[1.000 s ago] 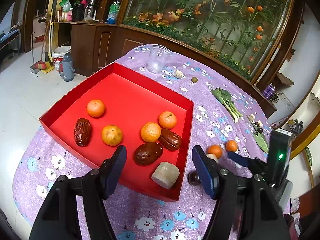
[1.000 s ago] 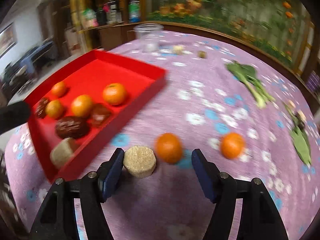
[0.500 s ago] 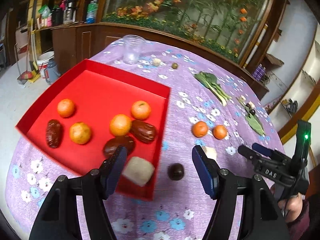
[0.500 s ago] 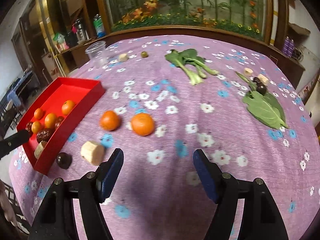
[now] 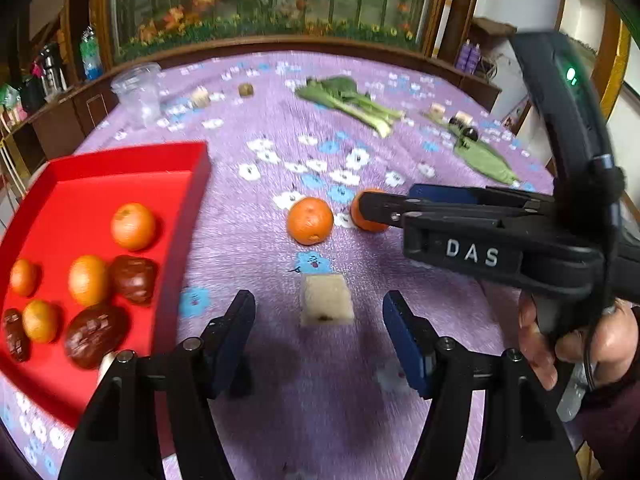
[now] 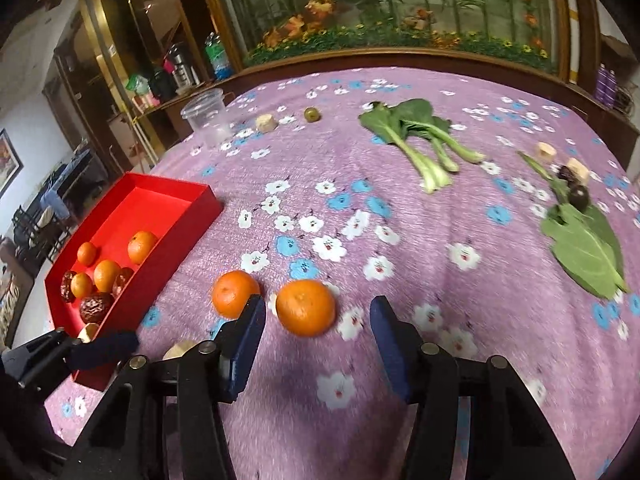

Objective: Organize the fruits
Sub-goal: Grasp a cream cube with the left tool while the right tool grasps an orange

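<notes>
Right wrist view: right gripper closing around an orange, pads seemingly not yet touching. Left gripper apart, straddling a beige block, clear of it.

The tabletop is showing a purple cloth patterned with white and blue flowers. The tray is glowing bright red, and the tangerines are showing plain orange, both in it and on the cloth. The dates in the tray are looking glossy dark brown. A pale beige block is lying on the purple. The leafy greens are showing green blades and paler stalks. Both grippers are showing black frames with dark blue pads.
</notes>
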`<state>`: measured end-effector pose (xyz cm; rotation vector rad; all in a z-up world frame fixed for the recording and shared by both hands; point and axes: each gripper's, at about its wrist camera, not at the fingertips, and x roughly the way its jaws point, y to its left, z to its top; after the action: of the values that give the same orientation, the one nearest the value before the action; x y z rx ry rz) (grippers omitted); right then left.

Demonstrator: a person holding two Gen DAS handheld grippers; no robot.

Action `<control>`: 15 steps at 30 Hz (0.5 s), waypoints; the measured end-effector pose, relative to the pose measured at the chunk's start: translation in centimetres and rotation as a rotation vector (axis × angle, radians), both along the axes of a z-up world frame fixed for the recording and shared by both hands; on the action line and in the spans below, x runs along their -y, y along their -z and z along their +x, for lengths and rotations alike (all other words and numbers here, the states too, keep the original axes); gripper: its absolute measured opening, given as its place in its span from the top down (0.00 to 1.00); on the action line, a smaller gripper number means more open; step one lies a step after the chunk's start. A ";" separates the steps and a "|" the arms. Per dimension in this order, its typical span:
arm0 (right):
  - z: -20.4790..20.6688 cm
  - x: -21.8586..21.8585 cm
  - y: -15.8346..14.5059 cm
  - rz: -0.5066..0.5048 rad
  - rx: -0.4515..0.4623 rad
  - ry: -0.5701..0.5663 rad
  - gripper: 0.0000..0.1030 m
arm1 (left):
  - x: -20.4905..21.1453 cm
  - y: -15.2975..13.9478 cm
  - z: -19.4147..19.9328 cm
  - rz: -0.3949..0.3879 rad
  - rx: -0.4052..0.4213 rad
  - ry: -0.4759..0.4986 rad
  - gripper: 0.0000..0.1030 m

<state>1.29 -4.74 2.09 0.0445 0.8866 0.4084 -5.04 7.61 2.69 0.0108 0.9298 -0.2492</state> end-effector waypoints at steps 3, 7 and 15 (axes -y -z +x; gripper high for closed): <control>0.8 -0.8 0.8 -0.018 -0.018 -0.017 0.43 | 0.5 1.0 1.0 0.012 -0.031 0.009 0.48; 1.2 -1.2 1.4 -0.031 -0.015 -0.030 0.43 | 0.9 1.3 1.6 0.033 -0.025 0.019 0.70; 0.7 -2.0 1.4 -0.093 0.016 -0.043 0.64 | 0.2 1.0 1.3 -0.009 -0.026 -0.007 0.77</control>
<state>1.96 -2.71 0.64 -0.0633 0.8907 0.4064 -3.69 7.43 1.74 -0.0037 0.9546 -0.2475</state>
